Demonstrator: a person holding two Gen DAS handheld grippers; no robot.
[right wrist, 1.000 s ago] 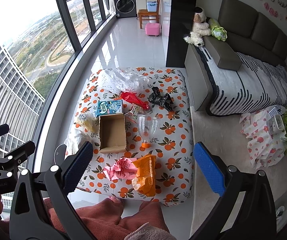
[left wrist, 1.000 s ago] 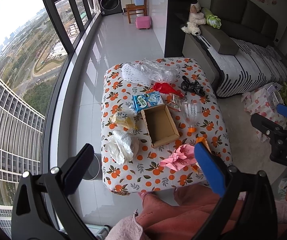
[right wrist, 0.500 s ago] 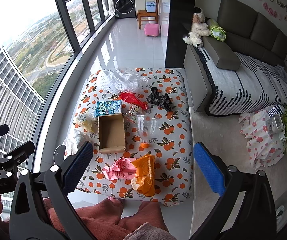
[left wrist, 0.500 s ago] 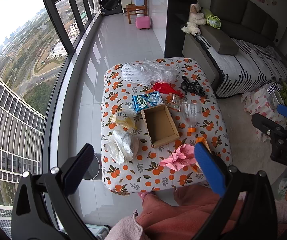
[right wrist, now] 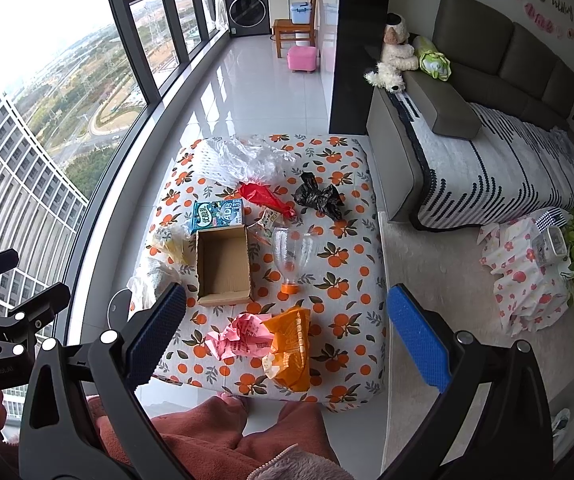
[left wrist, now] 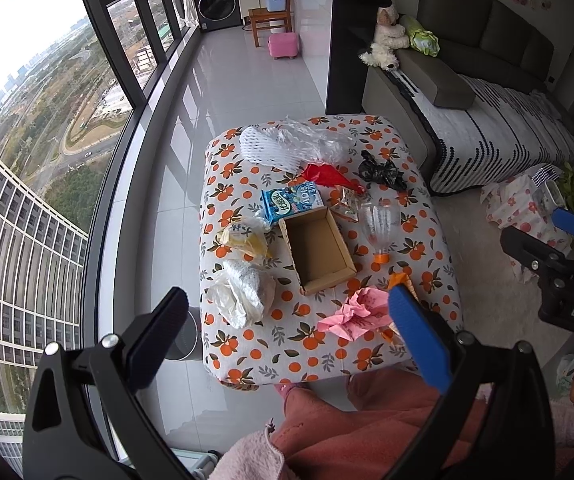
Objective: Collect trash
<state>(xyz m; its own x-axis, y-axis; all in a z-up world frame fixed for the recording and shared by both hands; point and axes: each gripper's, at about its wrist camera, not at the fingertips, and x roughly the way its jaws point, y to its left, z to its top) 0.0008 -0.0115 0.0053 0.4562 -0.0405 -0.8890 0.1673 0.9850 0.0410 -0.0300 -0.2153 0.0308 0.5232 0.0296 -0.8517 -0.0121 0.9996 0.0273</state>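
An open cardboard box (left wrist: 319, 254) (right wrist: 223, 266) sits mid-table on the orange-print tablecloth (left wrist: 247, 336). Around it lies trash: a pink crumpled paper (left wrist: 357, 312) (right wrist: 241, 334), an orange bag (right wrist: 291, 346), a clear plastic bottle (right wrist: 291, 254), a blue carton (left wrist: 291, 200), a red wrapper (right wrist: 265, 196), a black bag (right wrist: 319, 198), white bags (left wrist: 243, 294) and clear plastic (left wrist: 311, 142). My left gripper (left wrist: 287, 328) and right gripper (right wrist: 287, 322) are both open and empty, held high above the near table edge.
A grey sofa (right wrist: 487, 128) with a striped cover stands right of the table. A floor-to-ceiling window (left wrist: 67, 160) runs along the left. A small round bin (left wrist: 185, 334) stands by the table's left side. My pink-clad legs (right wrist: 227, 440) are below.
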